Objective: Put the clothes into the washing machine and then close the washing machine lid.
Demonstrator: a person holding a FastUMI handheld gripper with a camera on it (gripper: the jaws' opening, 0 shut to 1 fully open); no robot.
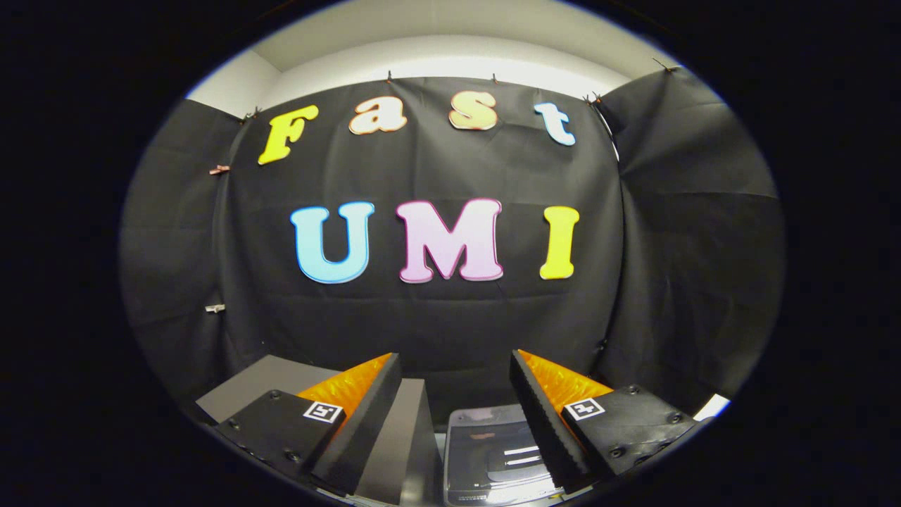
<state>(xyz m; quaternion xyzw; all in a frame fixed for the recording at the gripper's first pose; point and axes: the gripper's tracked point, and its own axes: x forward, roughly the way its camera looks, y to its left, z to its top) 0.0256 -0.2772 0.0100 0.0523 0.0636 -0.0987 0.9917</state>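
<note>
My gripper (456, 366) is open, with a wide gap and nothing between its fingers. It is held high and level, facing the booth's back wall. Low down between the fingers I see the top of a small grey washing machine (486, 440), its lid down and its control strip toward me. No clothes are visible from here.
A dark grey box-like block (405, 429) stands just left of the washing machine, partly behind the left finger. The black cloth wall closes the space ahead and on both sides. A white edge (712, 406) peeks out beyond the right finger.
</note>
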